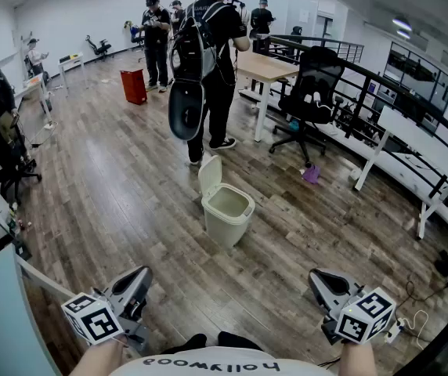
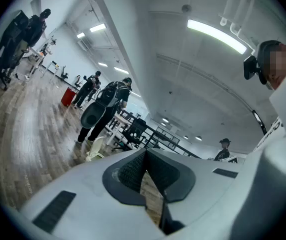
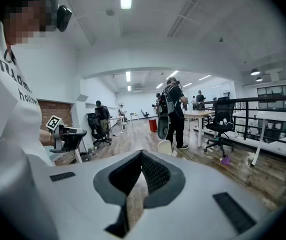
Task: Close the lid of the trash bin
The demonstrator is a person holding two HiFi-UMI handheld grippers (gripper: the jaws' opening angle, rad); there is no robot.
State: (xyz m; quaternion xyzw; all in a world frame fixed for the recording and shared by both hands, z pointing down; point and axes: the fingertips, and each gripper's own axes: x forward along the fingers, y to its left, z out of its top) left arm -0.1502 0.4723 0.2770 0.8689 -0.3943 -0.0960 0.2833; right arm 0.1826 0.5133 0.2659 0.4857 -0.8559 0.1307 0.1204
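A cream trash bin stands on the wooden floor ahead of me, its lid tipped up and back, the inside showing. The lid also shows small in the left gripper view and in the right gripper view. My left gripper is held low at the lower left, well short of the bin, jaws together with nothing in them. My right gripper is level with it at the lower right, also shut and empty. The left gripper appears in the right gripper view too.
A person with a backpack stands just behind the bin. A desk and a black office chair are to its right, with a purple scrap on the floor. A red bin is farther back; white benches line the right.
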